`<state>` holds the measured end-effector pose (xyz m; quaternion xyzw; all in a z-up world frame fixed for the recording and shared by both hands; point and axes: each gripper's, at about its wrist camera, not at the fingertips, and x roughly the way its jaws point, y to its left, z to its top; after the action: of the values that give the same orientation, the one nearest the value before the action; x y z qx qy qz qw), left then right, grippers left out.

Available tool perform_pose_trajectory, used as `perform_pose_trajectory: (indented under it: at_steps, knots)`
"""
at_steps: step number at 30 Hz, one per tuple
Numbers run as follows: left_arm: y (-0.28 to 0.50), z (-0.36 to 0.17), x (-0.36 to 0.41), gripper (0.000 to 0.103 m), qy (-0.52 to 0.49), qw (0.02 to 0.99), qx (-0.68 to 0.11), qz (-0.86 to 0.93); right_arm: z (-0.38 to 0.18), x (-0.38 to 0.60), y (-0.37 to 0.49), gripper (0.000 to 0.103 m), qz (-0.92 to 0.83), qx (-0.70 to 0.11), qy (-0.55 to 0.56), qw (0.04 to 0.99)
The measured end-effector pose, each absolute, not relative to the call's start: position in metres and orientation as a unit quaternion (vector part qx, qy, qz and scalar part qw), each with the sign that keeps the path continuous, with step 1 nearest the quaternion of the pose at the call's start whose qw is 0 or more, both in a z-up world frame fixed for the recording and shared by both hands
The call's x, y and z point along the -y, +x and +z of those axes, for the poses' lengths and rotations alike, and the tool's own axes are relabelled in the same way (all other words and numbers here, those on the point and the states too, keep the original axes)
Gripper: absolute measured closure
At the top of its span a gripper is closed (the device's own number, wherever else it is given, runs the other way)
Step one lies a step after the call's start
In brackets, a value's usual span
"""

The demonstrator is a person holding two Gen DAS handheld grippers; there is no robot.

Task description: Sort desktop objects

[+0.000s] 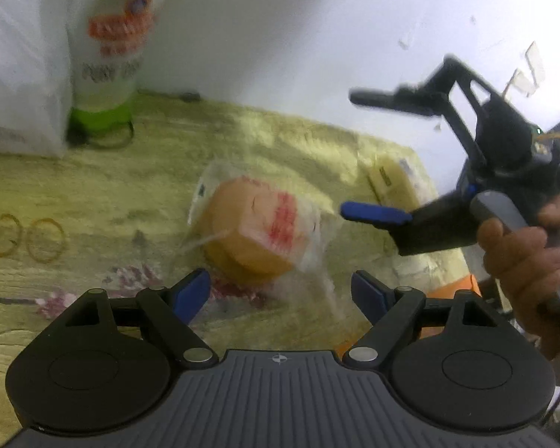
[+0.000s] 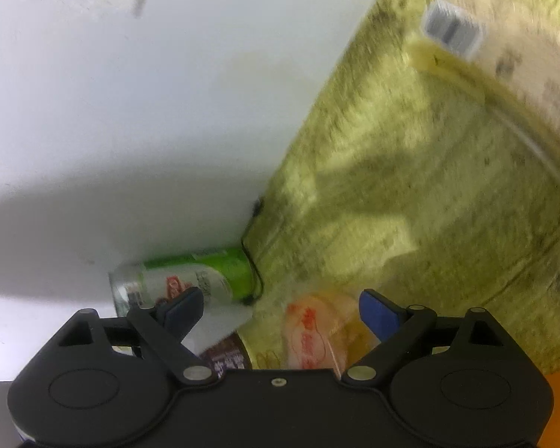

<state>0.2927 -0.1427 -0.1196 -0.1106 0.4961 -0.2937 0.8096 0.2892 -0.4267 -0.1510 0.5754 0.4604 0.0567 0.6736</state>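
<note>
A round bun in a clear wrapper with red print (image 1: 257, 231) lies on the yellow-green patterned tabletop (image 1: 130, 186). My left gripper (image 1: 280, 295) hovers just in front of it, open, with nothing between its blue pads. My right gripper (image 1: 366, 156), held by a hand (image 1: 519, 254), hangs to the right of the bun, open and apart from it. In the right wrist view the bun (image 2: 317, 332) shows low down between the spread fingers of the right gripper (image 2: 282, 311), untouched.
A green and white can (image 1: 104, 56) stands at the back left by a white bag (image 1: 18, 74). Two rubber bands (image 1: 44, 240) lie at the left. A pale yellow packet (image 1: 392, 179) lies right of the bun. The white wall (image 1: 280, 37) is close behind.
</note>
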Motion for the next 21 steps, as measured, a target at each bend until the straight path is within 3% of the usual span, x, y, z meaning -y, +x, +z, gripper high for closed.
perform_pose_trajectory:
  at_steps: [6,14,21]
  knots:
    - [0.317,-0.116,0.132,0.019,-0.127,0.835,-0.475,-0.246,-0.141,0.436,0.284,0.012,0.031,-0.476,0.529,0.702]
    - [0.331,-0.136,0.146,0.019,-0.112,0.813,-0.508,-0.260,-0.166,0.411,0.288,0.012,0.051,-0.529,0.537,0.655]
    - [0.306,-0.132,0.147,0.020,-0.094,0.793,-0.524,-0.296,-0.163,0.407,0.299,0.012,0.074,-0.504,0.541,0.669]
